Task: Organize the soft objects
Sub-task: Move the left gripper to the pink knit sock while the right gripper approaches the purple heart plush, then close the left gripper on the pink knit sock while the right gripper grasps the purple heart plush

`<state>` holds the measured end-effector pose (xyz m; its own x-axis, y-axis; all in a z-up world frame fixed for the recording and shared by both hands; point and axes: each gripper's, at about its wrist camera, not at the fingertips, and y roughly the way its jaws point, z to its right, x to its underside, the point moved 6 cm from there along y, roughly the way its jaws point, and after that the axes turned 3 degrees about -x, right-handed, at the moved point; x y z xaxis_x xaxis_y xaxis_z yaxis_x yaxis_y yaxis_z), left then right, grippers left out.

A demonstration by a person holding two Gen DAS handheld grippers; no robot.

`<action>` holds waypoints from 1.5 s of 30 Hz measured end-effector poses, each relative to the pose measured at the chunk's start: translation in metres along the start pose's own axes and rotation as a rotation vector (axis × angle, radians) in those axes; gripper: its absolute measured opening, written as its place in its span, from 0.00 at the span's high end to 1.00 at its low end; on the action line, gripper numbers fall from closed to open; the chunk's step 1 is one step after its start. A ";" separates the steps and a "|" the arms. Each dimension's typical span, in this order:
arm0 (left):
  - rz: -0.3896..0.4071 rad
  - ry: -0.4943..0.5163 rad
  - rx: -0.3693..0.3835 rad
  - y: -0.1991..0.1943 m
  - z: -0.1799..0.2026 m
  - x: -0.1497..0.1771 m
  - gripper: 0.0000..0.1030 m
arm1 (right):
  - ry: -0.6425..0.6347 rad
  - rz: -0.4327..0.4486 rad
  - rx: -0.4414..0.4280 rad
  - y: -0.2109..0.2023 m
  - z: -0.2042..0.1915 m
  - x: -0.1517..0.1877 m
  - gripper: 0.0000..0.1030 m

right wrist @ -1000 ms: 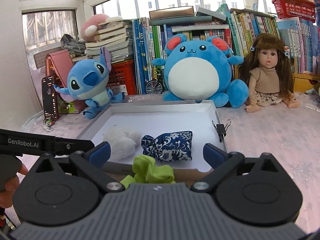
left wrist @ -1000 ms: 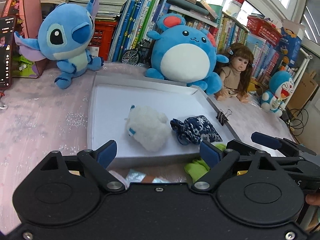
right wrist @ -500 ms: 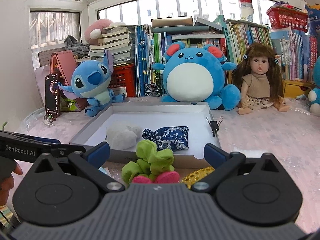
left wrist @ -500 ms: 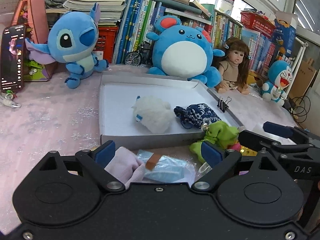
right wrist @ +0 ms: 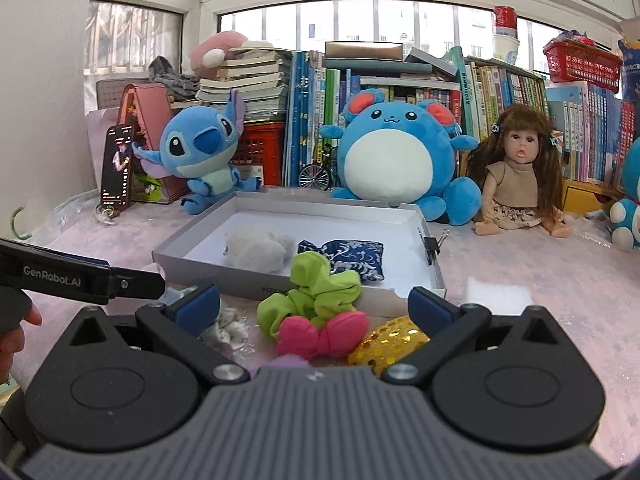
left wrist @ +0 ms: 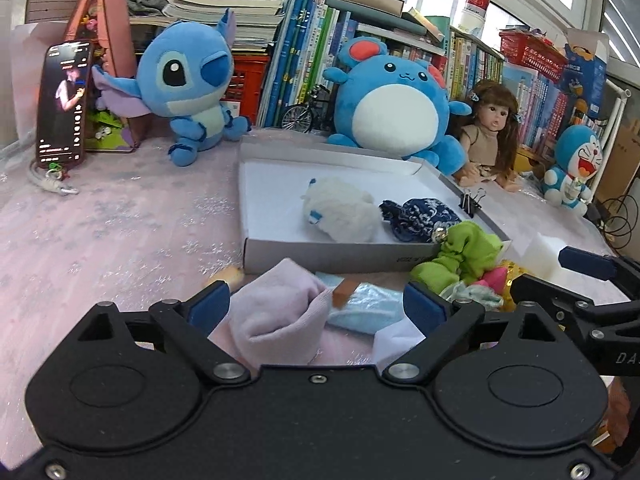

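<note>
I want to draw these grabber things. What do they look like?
The left gripper is black, with two round discs, silver screws and blue pads on its fingers. The right gripper looks the same but has a grey ribbed middle. White letters on the left one's side read GenRobot.AI. No sleeves or cables show.

Fluffy toy [left wrist: 340, 214] and patterned pouch [left wrist: 420, 218] sit side by side in the tray [left wrist: 320, 254]; scrunchies [right wrist: 316, 292] lie just before it.
</note>
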<state>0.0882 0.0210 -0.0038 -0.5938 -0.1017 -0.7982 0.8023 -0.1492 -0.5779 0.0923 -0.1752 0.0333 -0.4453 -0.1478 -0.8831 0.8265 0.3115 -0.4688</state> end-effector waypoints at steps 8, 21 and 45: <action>0.017 0.015 -0.032 -0.006 -0.004 0.011 0.08 | -0.032 0.004 0.002 -0.005 -0.011 0.006 0.00; 0.016 0.055 -0.094 -0.006 -0.012 0.022 0.08 | -0.051 -0.013 -0.001 -0.014 -0.017 0.018 0.00; 0.001 0.035 -0.148 0.009 -0.023 0.028 0.10 | -0.012 -0.113 0.063 -0.019 -0.007 0.048 0.09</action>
<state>0.0801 0.0390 -0.0356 -0.5924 -0.0666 -0.8029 0.8048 -0.0019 -0.5936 0.0532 -0.1814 -0.0001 -0.5332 -0.1897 -0.8245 0.7914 0.2325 -0.5653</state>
